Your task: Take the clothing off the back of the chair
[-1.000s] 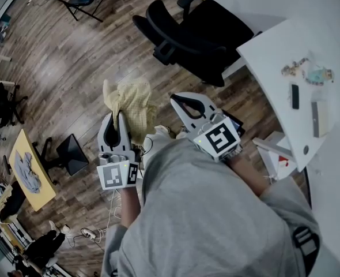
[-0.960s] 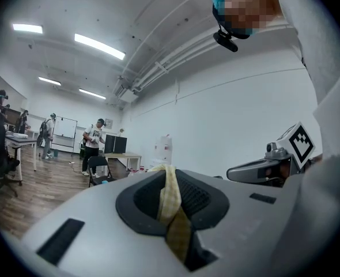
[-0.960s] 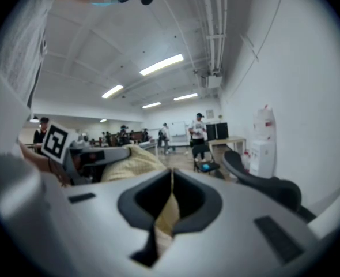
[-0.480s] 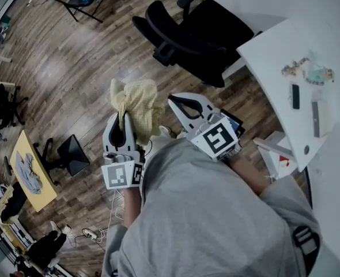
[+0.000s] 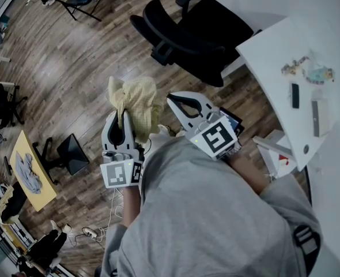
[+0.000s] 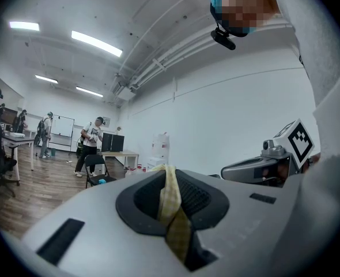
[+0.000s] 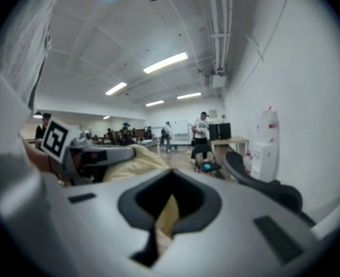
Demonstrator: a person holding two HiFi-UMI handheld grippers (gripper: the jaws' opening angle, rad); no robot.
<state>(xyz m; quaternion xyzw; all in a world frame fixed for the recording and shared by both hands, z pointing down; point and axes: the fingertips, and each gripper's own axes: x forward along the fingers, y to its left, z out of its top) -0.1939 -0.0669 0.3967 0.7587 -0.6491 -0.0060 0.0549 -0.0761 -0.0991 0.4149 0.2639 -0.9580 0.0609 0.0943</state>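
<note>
Yellow clothing (image 5: 136,100) is hanging from my grippers, well clear of the black chair (image 5: 187,33).
Wooden floor (image 5: 60,56) is spreading under everything, and the white desk (image 5: 274,45) is standing at my right with a few small things lying on it. The chair is standing beyond my hands, apart from the clothing. The clothing is bunching up just in front of my body. My left gripper (image 5: 122,114) is clenching a strip of it between its closed jaws. My right gripper (image 5: 171,99) is pointing just beside the bunch, its jaws pressing together on a fold of the same fabric.
</note>
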